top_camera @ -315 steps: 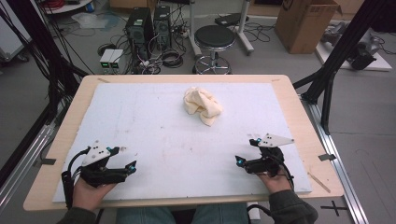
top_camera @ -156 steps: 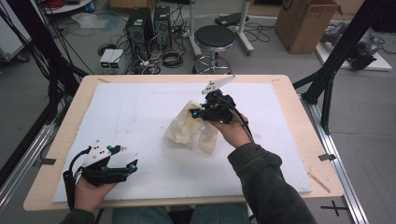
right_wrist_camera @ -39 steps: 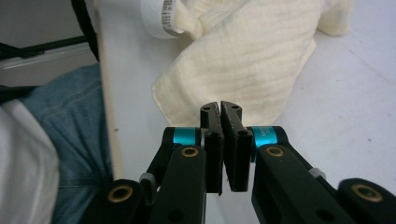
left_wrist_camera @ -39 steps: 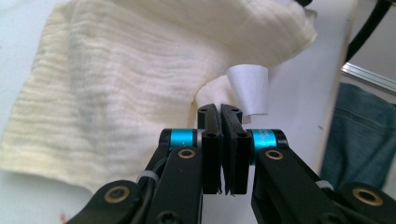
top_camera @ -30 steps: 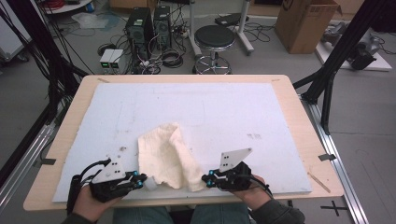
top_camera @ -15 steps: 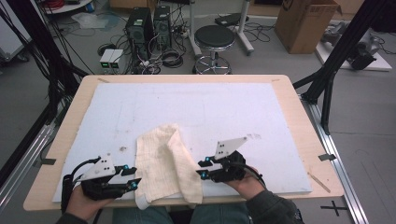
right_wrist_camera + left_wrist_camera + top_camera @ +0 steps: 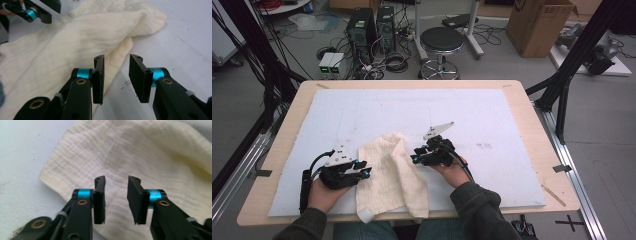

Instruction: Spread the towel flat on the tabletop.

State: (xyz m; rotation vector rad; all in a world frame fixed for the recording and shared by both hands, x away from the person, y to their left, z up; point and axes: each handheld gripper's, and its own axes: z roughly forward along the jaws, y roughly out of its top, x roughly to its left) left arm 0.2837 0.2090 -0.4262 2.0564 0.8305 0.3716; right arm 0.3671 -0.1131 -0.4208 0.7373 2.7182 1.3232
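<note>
Cream muslin cloth [image 7: 393,176] lies rumpled at the near edge of the white mat [image 7: 492,115], one corner hanging over the edge, between my two tools. My left gripper [image 7: 362,172] just let go, jaws apart over the cloth's left side, nothing pinched. My right gripper [image 7: 416,159] is spread too, empty, at the right edge. Dragged near; flattening and folding probably still left.

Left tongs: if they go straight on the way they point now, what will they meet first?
Most likely the cloth: the left tongs stand open just above it, nothing between the jaws. Depth is hard to judge.
</note>
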